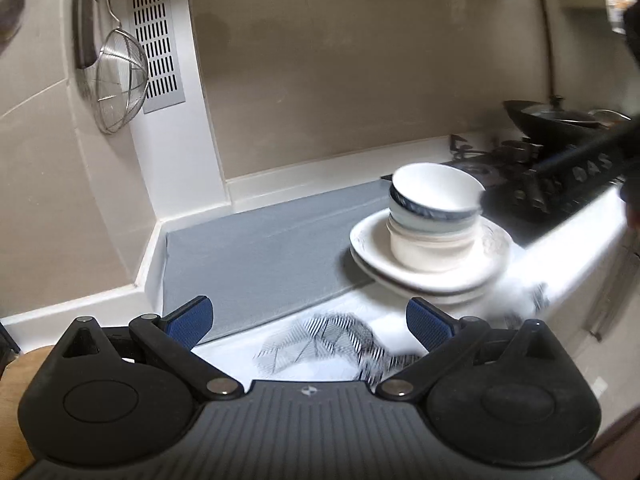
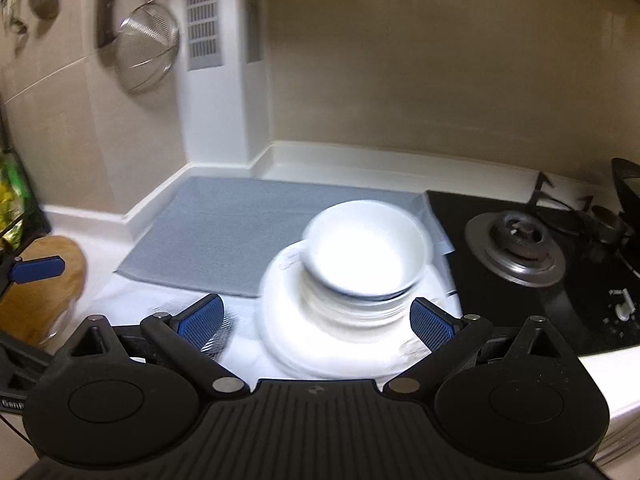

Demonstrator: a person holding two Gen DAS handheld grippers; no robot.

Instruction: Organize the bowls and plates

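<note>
A stack of white plates [image 1: 432, 276] carries nested white bowls [image 1: 434, 220]; the top bowl has a dark blue band and sits slightly tilted. The stack rests at the counter's front, partly on a grey mat [image 1: 260, 256]. My left gripper [image 1: 310, 312] is open and empty, to the left of the stack and short of it. In the right wrist view my right gripper [image 2: 316, 320] is open just in front of the plates [image 2: 320, 340], its blue pads [image 2: 430, 324] on either side of the stack's near rim without touching it. The top bowl [image 2: 364, 256] is blurred.
A black gas hob [image 2: 520, 252] lies right of the stack, with a dark wok [image 1: 560, 120] on it. A wooden board [image 2: 44, 292] sits at the left. A wire strainer [image 2: 146, 54] hangs on the wall. A white cloth with black stripes [image 1: 328, 340] lies on the counter's front.
</note>
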